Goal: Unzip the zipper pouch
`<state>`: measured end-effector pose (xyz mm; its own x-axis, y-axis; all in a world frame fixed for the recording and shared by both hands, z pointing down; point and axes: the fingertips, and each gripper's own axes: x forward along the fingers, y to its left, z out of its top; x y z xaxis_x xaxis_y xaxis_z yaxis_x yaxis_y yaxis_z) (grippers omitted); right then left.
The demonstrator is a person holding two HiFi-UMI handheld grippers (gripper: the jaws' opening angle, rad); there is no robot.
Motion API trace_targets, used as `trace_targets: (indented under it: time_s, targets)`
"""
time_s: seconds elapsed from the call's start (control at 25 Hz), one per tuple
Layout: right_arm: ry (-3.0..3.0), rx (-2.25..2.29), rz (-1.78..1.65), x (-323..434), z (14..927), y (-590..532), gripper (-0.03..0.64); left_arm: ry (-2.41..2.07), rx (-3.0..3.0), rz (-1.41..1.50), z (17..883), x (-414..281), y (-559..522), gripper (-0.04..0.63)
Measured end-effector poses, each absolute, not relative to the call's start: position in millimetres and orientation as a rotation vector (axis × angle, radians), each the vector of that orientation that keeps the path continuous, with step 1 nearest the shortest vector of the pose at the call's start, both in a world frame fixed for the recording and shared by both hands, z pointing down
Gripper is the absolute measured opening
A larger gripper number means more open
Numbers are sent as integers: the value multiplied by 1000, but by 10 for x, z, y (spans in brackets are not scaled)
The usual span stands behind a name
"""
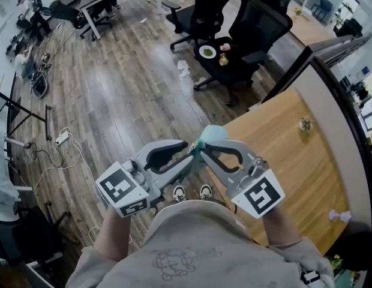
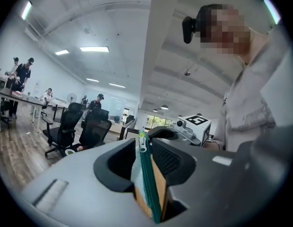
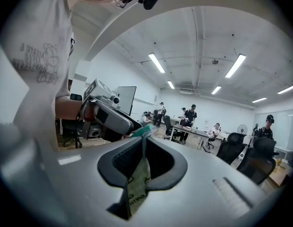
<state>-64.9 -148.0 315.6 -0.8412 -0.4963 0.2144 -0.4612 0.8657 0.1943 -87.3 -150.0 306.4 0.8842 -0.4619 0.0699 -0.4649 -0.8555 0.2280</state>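
The zipper pouch is pale teal and is held up in the air in front of the person's chest, between both grippers. My left gripper comes in from the left, shut on the pouch's edge. In the left gripper view the dark teal zipper runs upright between the jaws, with the silver pull at the top. My right gripper comes in from the right, shut on a thin part of the pouch. The two grippers' tips nearly touch each other.
A wooden table lies below and to the right, with a small object and a pink item on it. Black office chairs stand beyond, one with a plate on its seat. Cables lie on the wooden floor. People stand at far desks.
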Motion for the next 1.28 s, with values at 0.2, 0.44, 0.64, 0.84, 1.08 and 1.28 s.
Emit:
trace_targets:
  time_s: [0.2, 0.44, 0.64, 0.84, 1.08, 1.28]
  targets:
    - [-2785, 716, -176, -662, 3202, -1454, 35, -707, 2779, 3, 3126, -869, -1491, 41]
    - [-2785, 774, -77, -612, 3276, -1511, 34, -717, 2734, -5, 3185, -834, -1518, 38]
    - [-2810, 947, 63, -453, 3245, -1758, 30, -744, 2710, 122, 3348, -764, -1571, 37]
    - [-2807, 1058, 86, -254, 3212, -1938, 26, -779, 2713, 214, 3494, -786, -1535, 37]
    - [-2775, 1196, 88, 6, 3166, -2134, 26, -836, 2705, 282, 3639, -938, -1509, 37]
    - [-2764, 1276, 133, 216, 3129, -2244, 26, -888, 2665, 258, 3681, -1084, -1490, 37]
